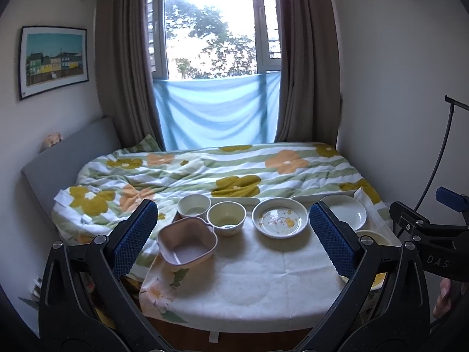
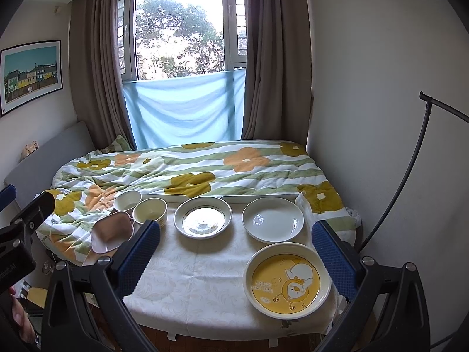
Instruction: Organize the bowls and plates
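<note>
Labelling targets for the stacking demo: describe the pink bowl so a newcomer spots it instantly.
Start at the white cloth-covered table at the foot of the floral bed. On its far left corner sit three bowls; the pink bowl is nearest the edge, tilted. The only one pink and squarish with a lobed rim; its neighbours are round and cream.

Left of the white plate [image 2: 273,219] stand a printed dish [image 2: 202,217], two cream bowls [image 2: 150,210] and a tilted pink bowl [image 2: 110,231]; a yellow plate [image 2: 287,280] lies nearer.

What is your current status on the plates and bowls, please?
Left gripper open, right gripper open, both empty. Three bowls, three plates unstacked on table. Nothing obstructing.
</note>
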Demonstrator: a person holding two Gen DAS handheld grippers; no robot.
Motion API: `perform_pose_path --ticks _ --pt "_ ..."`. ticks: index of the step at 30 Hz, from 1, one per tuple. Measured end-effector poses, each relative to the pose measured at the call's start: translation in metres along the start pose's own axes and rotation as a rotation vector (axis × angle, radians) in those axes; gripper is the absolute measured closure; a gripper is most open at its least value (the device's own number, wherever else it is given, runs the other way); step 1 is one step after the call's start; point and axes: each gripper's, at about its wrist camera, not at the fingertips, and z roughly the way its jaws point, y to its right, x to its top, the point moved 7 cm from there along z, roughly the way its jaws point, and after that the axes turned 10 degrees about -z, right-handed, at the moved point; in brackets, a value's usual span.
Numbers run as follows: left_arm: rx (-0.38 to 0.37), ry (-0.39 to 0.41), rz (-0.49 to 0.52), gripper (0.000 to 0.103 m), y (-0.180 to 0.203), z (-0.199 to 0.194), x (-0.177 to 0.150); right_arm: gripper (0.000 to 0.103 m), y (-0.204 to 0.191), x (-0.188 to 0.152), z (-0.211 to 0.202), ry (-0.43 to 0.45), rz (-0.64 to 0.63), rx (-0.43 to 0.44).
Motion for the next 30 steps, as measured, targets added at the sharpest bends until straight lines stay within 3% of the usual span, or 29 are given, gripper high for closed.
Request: perform_pose_path --ticks 30 --pt "-0.009 0.008 -0.011 0.000 -0.0040 -0.0022 0.0022 0.000 -0.0019 0.0018 -0.0012 -0.001 -0.002 0.000"
